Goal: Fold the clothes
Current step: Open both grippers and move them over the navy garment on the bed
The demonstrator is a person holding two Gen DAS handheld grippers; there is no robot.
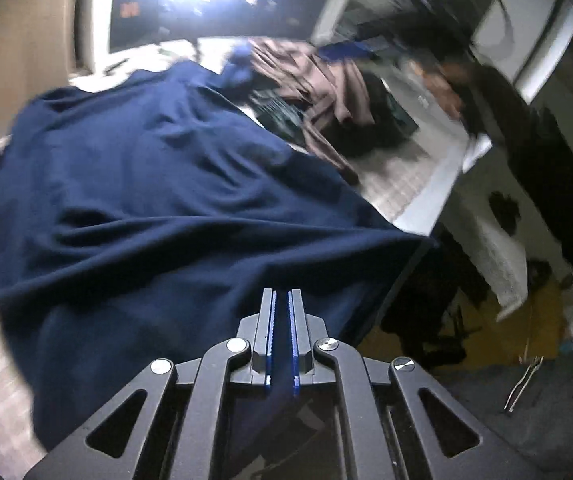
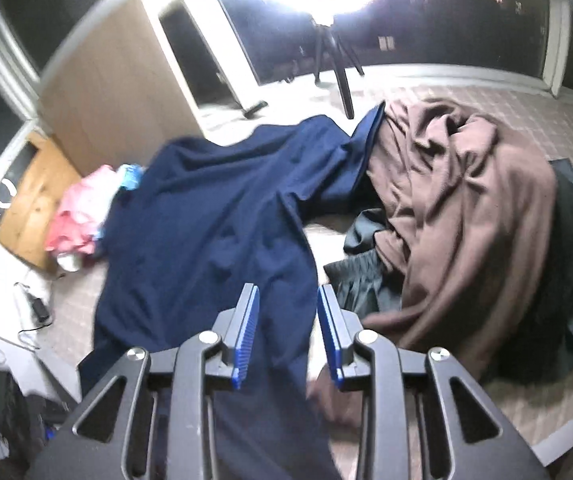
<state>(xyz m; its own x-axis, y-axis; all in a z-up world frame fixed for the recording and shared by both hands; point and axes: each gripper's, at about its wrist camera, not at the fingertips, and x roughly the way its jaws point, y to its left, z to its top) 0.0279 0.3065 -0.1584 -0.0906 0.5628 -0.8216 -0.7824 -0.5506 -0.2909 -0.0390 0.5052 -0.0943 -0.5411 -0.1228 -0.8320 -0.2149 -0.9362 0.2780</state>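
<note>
Left gripper (image 1: 282,300) clamped on edge of navy blue cotton garment (image 1: 146,184), spread unfolded across the bed (image 2: 526,392). Right gripper (image 2: 288,300) parted, holding nothing, above it. Crumpled brown cloth (image 2: 466,208) heaped rightward, unfolded. Folding barely begun.
</note>
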